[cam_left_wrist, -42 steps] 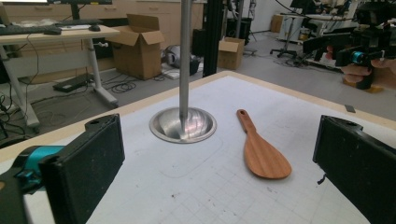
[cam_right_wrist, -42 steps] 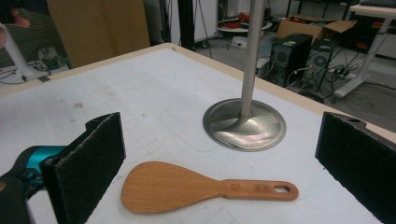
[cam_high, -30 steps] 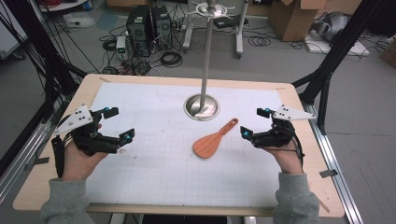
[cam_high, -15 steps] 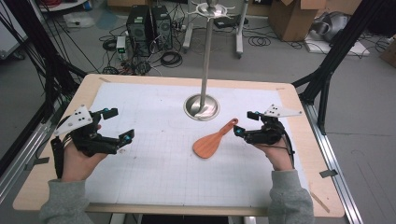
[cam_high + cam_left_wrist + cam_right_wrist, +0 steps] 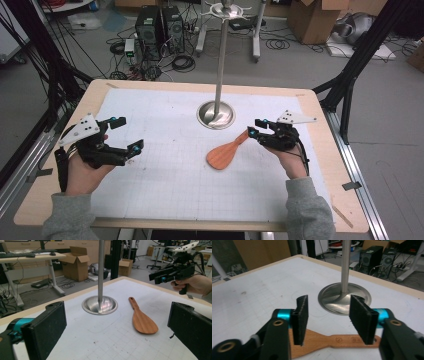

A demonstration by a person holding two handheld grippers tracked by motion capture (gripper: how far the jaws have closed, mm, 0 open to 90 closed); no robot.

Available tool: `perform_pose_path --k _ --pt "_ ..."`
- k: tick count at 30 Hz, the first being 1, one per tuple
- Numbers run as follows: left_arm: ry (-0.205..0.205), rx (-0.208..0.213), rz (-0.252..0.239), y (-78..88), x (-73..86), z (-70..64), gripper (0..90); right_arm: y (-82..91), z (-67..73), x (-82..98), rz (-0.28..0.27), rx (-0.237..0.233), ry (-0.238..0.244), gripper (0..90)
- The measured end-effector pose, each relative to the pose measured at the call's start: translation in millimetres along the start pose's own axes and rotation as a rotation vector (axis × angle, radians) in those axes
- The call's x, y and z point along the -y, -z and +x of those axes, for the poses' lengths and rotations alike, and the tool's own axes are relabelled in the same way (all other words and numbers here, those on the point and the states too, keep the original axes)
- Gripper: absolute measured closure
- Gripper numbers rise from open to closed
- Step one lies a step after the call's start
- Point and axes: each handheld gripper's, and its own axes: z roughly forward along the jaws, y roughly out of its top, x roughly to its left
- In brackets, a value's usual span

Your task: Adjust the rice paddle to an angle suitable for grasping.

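Note:
A wooden spatula (image 5: 227,150) lies flat on the white mat, its handle pointing toward the right hand. My right gripper (image 5: 255,127) hovers at the handle's end. In the right gripper view the handle (image 5: 329,341) runs crosswise just under the two pads (image 5: 302,315), and they do not press on it. Those jaws have just been closing and stand half apart, still open (image 5: 329,305). My left gripper (image 5: 129,134) rests at the table's left, wide open and holding nothing. From the left gripper view (image 5: 117,315) the spatula (image 5: 141,320) lies ahead, and the right gripper (image 5: 160,277) sits beyond it.
A steel stand with a round base (image 5: 216,114) and a tall pole rises just behind the spatula, close to the right gripper. The base (image 5: 344,298) sits straight ahead of the right jaws. Computers, cables and boxes stand on the floor beyond the far table edge (image 5: 200,85).
The right gripper has moved left and down to the spatula's handle, and its jaws have narrowed from wide open to half apart. The left gripper and the spatula have stayed still.

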Motion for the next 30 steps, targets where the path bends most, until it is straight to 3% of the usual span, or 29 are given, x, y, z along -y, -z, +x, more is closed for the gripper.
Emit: perform_pose_path --k 2,6,13,20,30 --pt "0.002 -0.001 0.005 0.6 0.8 0.0 2.5 -4.4 -0.2 1.0 0.014 0.032 0.003 56.4" --pt "0.006 -0.015 0.008 4.4 2.4 0.1 2.5 -14.1 -2.1 4.8 0.043 0.047 0.011 67.1" --pt "0.01 -0.033 0.008 14.0 4.4 1.5 2.6 -28.6 -2.3 8.2 0.082 0.034 0.043 82.0" --pt "0.018 -0.042 0.008 19.1 6.2 1.0 2.5 -41.2 -0.2 8.3 0.104 -0.002 0.037 89.0" --pt "0.019 -0.047 0.018 22.1 8.8 0.7 2.5 -63.7 5.4 11.1 0.146 -0.043 0.046 89.1"
